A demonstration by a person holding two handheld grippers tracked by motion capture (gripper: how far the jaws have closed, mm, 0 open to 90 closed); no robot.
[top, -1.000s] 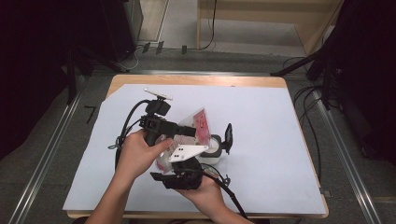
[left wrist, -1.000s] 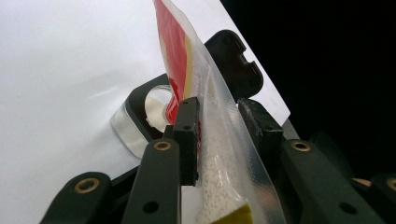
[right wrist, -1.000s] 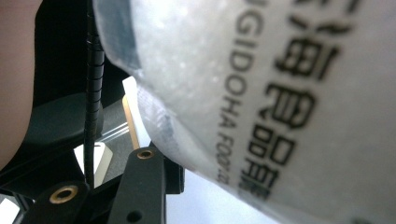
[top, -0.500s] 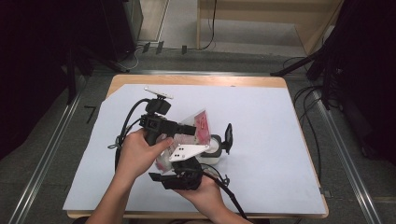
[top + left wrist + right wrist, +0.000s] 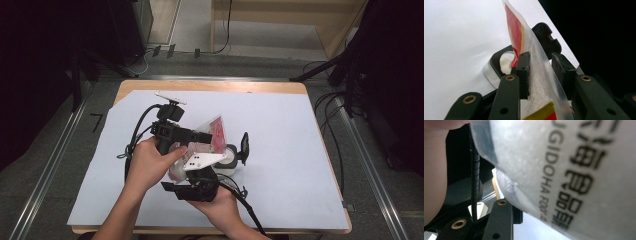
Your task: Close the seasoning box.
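Observation:
A clear plastic bag (image 5: 216, 131) with a red and yellow label and black print is held up over the middle of the table. My left gripper (image 5: 201, 137) reaches in from the left and is shut on the bag (image 5: 537, 85), which runs between its two pads (image 5: 523, 67). My right gripper (image 5: 186, 169) sits below, nearer the person, under its grey plate. The bag's (image 5: 574, 170) lower part presses against its one visible finger (image 5: 502, 220); the other finger is hidden behind the bag.
A roll of clear tape in a black holder (image 5: 231, 156) stands on the white sheet (image 5: 290, 150) just right of the grippers, also seen past the bag as the roll (image 5: 499, 65). Cables (image 5: 134, 145) loop at the left. The table's wooden edge (image 5: 210, 86) runs along the far side.
The left gripper and the bag have crept slightly farther from the person; the right gripper stays in place.

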